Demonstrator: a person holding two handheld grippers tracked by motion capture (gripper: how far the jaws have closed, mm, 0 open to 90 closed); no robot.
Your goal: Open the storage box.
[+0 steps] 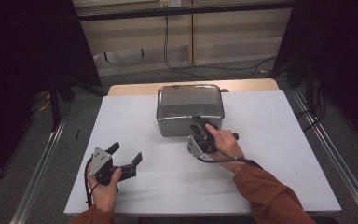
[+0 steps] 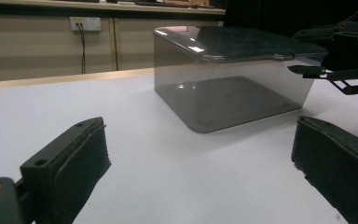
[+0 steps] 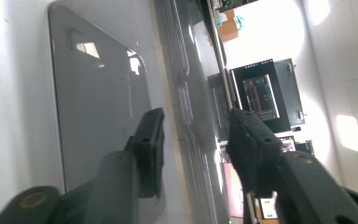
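No text, label, brand or number can be read in these pictures. In the right gripper view, a dark screen at about 2 o'clock shows some coloured marks, but they are too small and blurred to read. In the left gripper view, a white wall socket at about 10 o'clock carries no readable sign. The grey box on the white surface bears no print that I can see.
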